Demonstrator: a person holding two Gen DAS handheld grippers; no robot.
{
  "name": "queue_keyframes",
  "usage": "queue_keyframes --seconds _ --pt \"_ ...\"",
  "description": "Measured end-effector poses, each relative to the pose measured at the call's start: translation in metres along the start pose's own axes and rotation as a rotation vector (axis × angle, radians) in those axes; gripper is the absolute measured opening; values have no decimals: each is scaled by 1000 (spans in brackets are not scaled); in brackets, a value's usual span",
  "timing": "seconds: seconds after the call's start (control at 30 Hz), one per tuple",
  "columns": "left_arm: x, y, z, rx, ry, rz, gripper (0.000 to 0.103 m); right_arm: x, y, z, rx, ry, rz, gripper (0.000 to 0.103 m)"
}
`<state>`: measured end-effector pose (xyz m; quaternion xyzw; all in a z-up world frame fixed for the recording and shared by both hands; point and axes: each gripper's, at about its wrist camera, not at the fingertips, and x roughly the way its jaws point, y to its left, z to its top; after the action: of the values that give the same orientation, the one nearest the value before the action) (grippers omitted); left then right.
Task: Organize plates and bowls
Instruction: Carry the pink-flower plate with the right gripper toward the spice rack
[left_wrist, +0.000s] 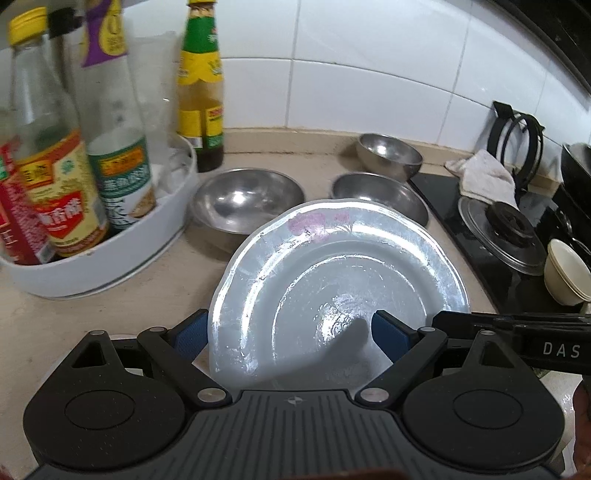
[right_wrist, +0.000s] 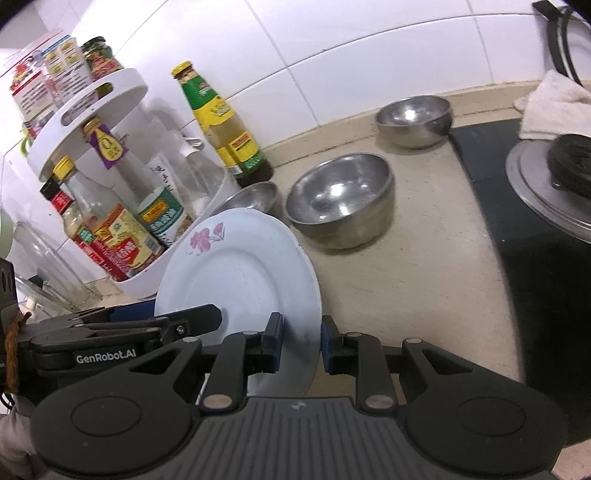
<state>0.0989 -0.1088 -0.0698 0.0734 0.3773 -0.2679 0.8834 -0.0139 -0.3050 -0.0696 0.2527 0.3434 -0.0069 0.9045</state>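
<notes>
A white plate with a pink flower print (left_wrist: 332, 266) (right_wrist: 240, 273) is held tilted above the beige counter. My left gripper (left_wrist: 291, 332) is open, its blue pads either side of the plate's near left edge. My right gripper (right_wrist: 301, 345) is shut on the plate's right rim, one pad on each face. Three steel bowls stand behind: a left one (left_wrist: 245, 201) (right_wrist: 255, 195), a middle one (left_wrist: 380, 195) (right_wrist: 341, 195), and a far one (left_wrist: 388, 151) (right_wrist: 413, 114). The left gripper's finger shows in the right wrist view (right_wrist: 192, 319).
A white round rack (left_wrist: 110, 254) (right_wrist: 92, 122) of sauce bottles stands at the left. A green-labelled bottle (left_wrist: 201, 85) (right_wrist: 221, 122) is by the tiled wall. A black stove (left_wrist: 498, 236) (right_wrist: 535, 258) at the right carries a pot lid (left_wrist: 502, 232), a white cloth (left_wrist: 484, 173) and a cream cup (left_wrist: 569, 273).
</notes>
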Motion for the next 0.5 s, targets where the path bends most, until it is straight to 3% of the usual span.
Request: queue_keyframes --seconds 0.5 --pt "-33 41 -19 -110 -29 132 95 26 42 4 -102 58 117 22"
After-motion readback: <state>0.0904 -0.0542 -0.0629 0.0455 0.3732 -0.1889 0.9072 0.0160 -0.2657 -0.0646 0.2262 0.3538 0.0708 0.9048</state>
